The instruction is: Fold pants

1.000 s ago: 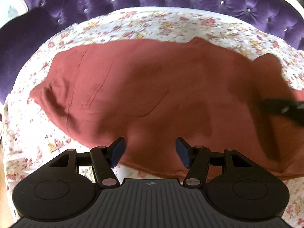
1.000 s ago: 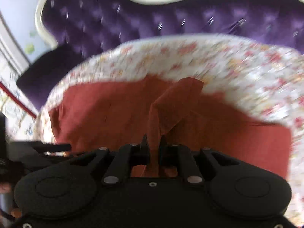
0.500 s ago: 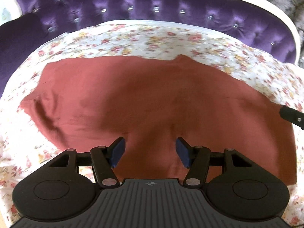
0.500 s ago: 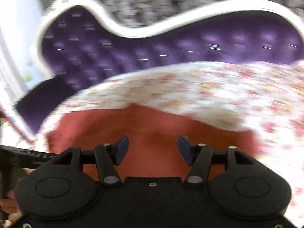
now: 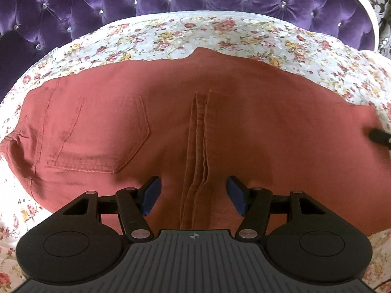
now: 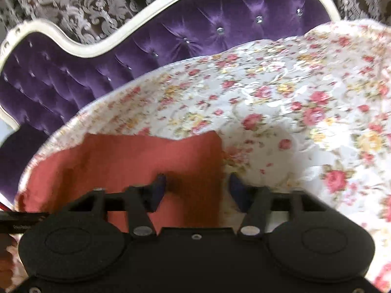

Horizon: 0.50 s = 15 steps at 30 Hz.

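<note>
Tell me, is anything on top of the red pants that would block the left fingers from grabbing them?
No, nothing visible is. The pants lie flat on the flowery cover, and the left gripper hangs open right over them.

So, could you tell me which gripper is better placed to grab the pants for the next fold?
Right, I'd judge. The right gripper straddles the end edge of the pants, jaws apart but just closing on it. The left gripper hangs open over their middle, gripping nothing.
</note>
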Motion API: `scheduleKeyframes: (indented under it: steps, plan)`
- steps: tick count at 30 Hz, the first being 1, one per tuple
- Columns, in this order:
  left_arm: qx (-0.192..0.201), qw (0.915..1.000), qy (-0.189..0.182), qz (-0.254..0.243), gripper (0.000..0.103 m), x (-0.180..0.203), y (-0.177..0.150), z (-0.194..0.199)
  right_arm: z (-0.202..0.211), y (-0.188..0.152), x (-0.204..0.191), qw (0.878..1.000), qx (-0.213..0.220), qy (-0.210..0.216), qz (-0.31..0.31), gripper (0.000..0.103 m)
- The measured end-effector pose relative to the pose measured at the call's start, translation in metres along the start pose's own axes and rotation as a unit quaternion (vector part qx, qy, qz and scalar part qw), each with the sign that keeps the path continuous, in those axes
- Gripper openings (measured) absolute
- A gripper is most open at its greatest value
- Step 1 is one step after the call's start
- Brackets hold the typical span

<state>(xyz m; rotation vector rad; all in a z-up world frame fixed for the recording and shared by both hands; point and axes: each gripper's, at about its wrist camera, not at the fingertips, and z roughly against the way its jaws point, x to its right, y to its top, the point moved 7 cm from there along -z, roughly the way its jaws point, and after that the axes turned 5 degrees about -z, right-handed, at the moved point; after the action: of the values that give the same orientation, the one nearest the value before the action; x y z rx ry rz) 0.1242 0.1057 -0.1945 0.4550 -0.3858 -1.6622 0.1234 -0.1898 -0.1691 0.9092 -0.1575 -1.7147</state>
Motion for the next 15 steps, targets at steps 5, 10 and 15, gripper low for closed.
scheduleKeyframes:
  steps: [5,10,15]
  plan:
    - [0.015,0.9997,0.012,-0.016,0.059,0.005,0.000,0.003,0.000,0.000,-0.006,0.997,0.010,-0.056,0.051,0.013]
    - [0.032,0.9992,0.024,0.005,0.059,-0.019,-0.004,0.017,-0.003,-0.002,-0.001,0.997,0.005,-0.064,0.049,0.015]
    - [0.040,0.9955,0.068,0.052,0.059,-0.086,-0.013,0.030,-0.005,-0.002,-0.001,0.996,-0.002,-0.073,0.052,0.015]
